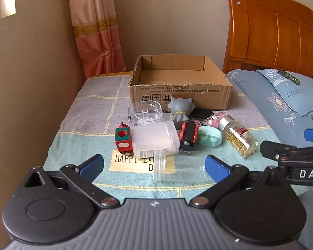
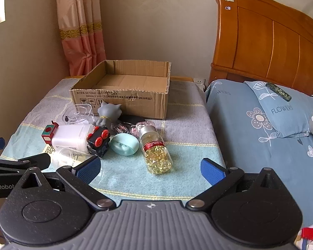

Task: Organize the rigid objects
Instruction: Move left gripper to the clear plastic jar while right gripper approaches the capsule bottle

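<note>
Both grippers hover at the near edge of the cloth-covered table (image 1: 77, 112), and nothing is in hand yet. The left gripper (image 1: 154, 166) has its blue pads spread wide with nothing between them; the right gripper (image 2: 150, 166) is just the same, jaws apart and empty. The cardboard box (image 1: 179, 92) sits at the far edge, open-topped, and from the right wrist view its floor looks bare, so I'd judge the sorting hasn't begun. All the clutter is bunched mid-table, just in front of the box: a frosted white container (image 1: 154, 141) on its side, a red and green toy block (image 1: 123, 140) touching its left end, a black and red toy train (image 2: 98, 140) tipped against its other end. Behind sit a clear plastic tub (image 1: 145, 112) and a grey figurine (image 1: 180, 107) right against the box's front wall. A clear lid (image 1: 159, 165) lies on the near side of the white container. Toward the right edge, a teal oval case (image 2: 124, 144), then a bottle of yellow capsules (image 2: 156, 150) lying flat, directly ahead of the right gripper. That bottle looks the likeliest first pick: advance, straddle its body across the width, close gently since it could roll, then carry it over the box wall.
</note>
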